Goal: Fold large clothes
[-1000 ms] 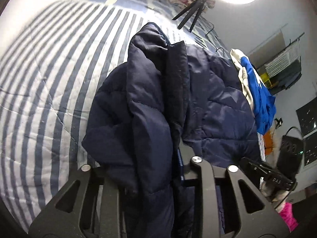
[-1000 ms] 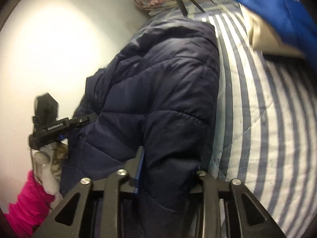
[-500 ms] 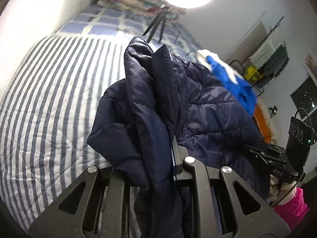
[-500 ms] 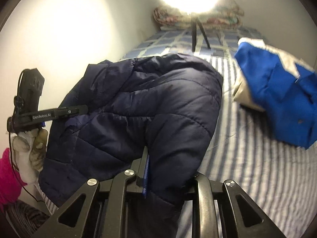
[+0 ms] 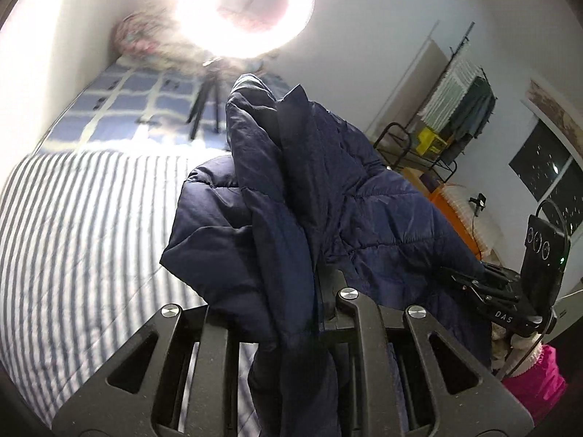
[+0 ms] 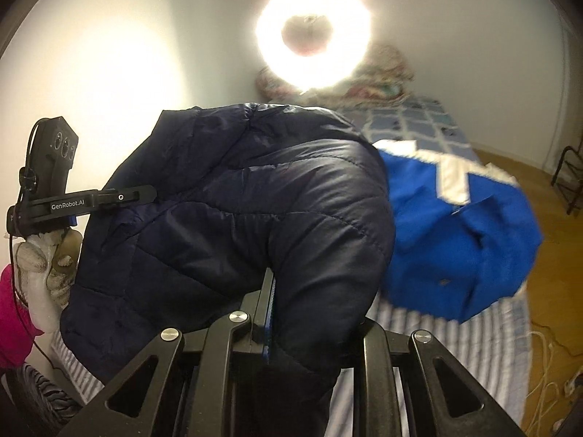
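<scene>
A dark navy quilted puffer jacket hangs lifted above the striped bed. My left gripper is shut on a bunched edge of it, with fabric draped over the fingers. My right gripper is shut on another edge of the same jacket, which bulges up in front of the camera. The right gripper also shows in the left wrist view, and the left gripper in the right wrist view, each clamped on the jacket. The fingertips are hidden by fabric.
A blue and white garment lies on the bed at the right. A ring light on a tripod stands at the bed's far end by a folded floral quilt. A clothes rack and wooden floor lie beyond.
Both grippers have risen and tilted up with the jacket. The jacket has come up off the bed, and the ring light and walls now fill the upper views.
</scene>
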Available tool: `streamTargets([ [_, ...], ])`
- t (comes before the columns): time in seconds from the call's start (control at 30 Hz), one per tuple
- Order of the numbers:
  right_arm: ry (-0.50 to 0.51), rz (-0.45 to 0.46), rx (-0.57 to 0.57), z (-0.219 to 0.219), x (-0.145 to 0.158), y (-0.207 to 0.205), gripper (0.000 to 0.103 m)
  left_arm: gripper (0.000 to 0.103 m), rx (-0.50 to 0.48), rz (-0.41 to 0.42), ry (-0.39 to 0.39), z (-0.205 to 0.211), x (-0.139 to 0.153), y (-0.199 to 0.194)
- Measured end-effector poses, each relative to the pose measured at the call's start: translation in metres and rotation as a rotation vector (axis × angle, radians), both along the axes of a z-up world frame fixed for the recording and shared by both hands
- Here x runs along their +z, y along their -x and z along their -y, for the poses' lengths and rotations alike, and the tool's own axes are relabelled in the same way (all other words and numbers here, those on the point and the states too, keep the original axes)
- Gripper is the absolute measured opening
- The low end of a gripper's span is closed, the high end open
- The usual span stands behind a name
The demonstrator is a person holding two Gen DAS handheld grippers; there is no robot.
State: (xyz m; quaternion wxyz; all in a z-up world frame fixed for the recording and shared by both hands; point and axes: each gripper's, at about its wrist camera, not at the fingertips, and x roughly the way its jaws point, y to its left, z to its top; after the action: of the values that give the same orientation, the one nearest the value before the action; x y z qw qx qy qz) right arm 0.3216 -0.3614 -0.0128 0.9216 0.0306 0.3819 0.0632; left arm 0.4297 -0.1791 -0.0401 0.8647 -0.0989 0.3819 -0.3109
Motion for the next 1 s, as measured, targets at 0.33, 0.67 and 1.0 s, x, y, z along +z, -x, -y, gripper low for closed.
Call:
streamTargets([
  [0.33,0.001,0.074,-0.056,0.059,0.036,-0.001,0.016,0.014,-0.042,0.071,0.024,0.062,0.015,-0.033],
  [0.67,0.181,0.268,-0.044,0.05,0.104,-0.003,0.016,0.014,-0.027,0.182,0.135,0.075,0.078,-0.052],
  [1.0,0.11,0.229,-0.1,0.147,0.09,-0.078,0.017,0.014,-0.029,0.089,0.162,0.16,0.037,-0.153],
])
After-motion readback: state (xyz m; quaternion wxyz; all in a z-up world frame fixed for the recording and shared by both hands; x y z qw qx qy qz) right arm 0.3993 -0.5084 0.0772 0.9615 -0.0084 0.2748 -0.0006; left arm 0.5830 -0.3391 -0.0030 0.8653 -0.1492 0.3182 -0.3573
